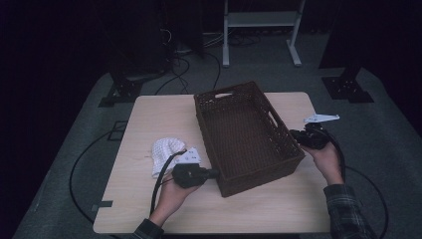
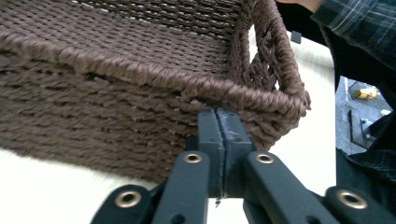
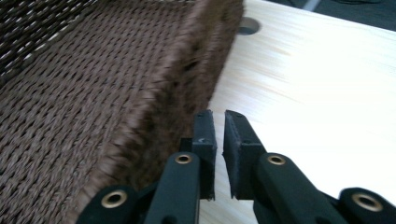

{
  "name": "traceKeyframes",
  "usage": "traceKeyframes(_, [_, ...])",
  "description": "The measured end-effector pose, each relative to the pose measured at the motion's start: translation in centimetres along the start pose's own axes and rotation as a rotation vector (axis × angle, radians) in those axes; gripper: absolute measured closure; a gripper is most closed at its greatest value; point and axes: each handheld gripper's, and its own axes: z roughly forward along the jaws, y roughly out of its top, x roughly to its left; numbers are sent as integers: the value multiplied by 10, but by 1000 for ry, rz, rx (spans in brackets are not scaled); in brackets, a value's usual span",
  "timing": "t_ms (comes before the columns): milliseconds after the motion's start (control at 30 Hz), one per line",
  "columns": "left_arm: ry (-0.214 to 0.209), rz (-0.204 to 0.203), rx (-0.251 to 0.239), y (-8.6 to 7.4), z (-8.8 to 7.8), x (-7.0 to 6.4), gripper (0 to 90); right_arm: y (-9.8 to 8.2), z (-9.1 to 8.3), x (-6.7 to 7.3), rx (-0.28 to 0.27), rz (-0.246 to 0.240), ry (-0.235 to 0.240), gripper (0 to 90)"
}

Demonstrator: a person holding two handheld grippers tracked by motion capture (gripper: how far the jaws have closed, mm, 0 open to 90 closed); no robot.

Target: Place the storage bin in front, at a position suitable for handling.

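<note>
Left gripper (image 2: 218, 116), jaws pressed together on nothing, tips against the near corner wall of the brown woven rectangular basket (image 1: 247, 132) on the pale wooden table (image 1: 149, 112). Right gripper (image 3: 218, 122), jaws a narrow slit apart (nothing between), just beside the basket's opposite long wall. White knitted cloth (image 1: 163, 152) left of the basket, near the left hand (image 1: 174, 193).

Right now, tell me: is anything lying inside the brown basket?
No. In the high view the basket shows only its bare woven floor; the white cloth lies on the table beside it.
</note>
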Motion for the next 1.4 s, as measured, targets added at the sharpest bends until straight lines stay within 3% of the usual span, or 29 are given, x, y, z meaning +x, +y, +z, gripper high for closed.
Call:
traceKeyframes(133, [36,-5,17,-8,-5,0,746,1,-14,-5,-31,49,-34,730])
traceKeyframes(267, [82,-7,47,-17,-11,1,572,2,-27,-7,-47,78,-63,651])
traceKeyframes(567, [163,12,118,-41,-18,-2,274,8,-53,6,-64,98,-47,524])
traceKeyframes(600, [192,13,138,-50,-19,-3,244,10,-55,9,-61,98,-44,517])
traceKeyframes(800, [237,-19,174,-72,-27,-1,167,19,-65,24,-69,77,-17,495])
traceKeyframes(933, [259,-17,191,-81,-31,1,104,22,-66,32,-70,75,-9,468])
traceKeyframes(1067, [281,-27,223,-91,-37,5,31,30,-65,49,-59,46,34,460])
traceKeyframes(1167, [286,-30,226,-96,-38,5,24,34,-64,58,-56,28,45,459])
traceKeyframes(1233, [295,-31,248,-101,-40,7,11,41,-61,73,-52,-6,59,447])
traceKeyframes(1400, [306,-48,241,-107,-42,12,0,52,-50,96,-26,-46,99,405])
